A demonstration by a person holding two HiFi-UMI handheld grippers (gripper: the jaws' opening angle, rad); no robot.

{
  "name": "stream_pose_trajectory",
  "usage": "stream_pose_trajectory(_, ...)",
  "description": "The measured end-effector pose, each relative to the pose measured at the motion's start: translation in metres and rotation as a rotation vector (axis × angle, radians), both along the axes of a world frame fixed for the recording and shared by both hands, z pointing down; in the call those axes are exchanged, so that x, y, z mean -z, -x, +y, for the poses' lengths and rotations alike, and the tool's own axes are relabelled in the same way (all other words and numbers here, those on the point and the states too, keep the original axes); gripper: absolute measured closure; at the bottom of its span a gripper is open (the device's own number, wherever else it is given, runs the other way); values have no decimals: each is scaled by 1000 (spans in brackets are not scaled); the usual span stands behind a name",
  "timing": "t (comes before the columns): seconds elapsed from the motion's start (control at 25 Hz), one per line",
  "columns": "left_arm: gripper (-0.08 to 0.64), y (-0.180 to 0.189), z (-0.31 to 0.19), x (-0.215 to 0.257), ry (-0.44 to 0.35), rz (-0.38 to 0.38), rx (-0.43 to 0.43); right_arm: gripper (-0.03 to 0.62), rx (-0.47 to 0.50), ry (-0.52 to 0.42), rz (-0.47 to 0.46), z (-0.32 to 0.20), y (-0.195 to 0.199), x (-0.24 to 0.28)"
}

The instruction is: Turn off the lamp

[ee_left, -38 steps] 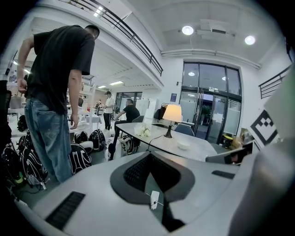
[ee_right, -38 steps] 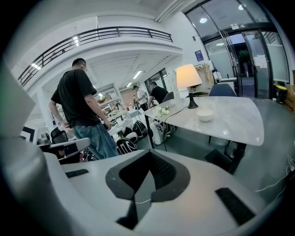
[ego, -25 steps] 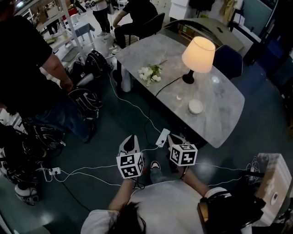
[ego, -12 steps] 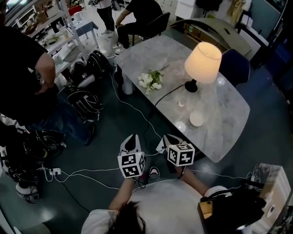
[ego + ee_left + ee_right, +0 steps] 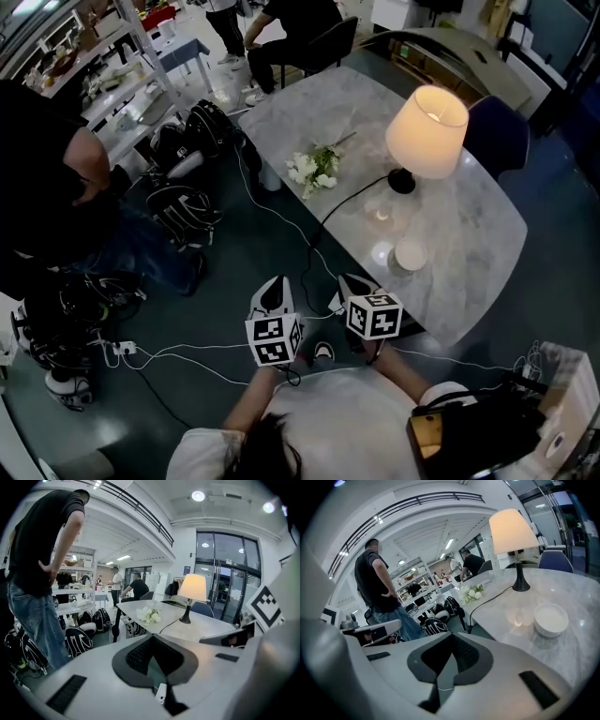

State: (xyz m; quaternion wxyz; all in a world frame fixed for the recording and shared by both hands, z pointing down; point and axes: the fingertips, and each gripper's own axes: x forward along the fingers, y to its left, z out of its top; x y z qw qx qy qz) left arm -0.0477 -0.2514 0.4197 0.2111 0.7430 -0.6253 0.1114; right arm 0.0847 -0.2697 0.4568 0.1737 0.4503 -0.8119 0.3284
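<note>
My left claw (image 5: 270, 292) and right claw (image 5: 352, 283) both closed, empty. Lit lamp (image 5: 427, 131) well ahead, rightward, on table (image 5: 469, 244). Risk: I snag cord (image 5: 359, 188) or knock bowl (image 5: 410, 254) reaching in.

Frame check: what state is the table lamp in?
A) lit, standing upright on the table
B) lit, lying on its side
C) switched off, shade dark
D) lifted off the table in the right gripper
A: the lamp has a warmly glowing shade and stands upright on its dark base on the table.
</note>
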Motion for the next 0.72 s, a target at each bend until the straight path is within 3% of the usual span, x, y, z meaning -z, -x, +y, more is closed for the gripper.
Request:
stream_pose_trajectory(0.28, 569, 4, -13, -1, 8, -1, -11, 594, -39, 16, -2, -6, -8, -4)
stream_pose_trajectory(0.72, 569, 4, -45, 1, 1, -11, -164, 594, -161, 2, 1, -30, -1, 6)
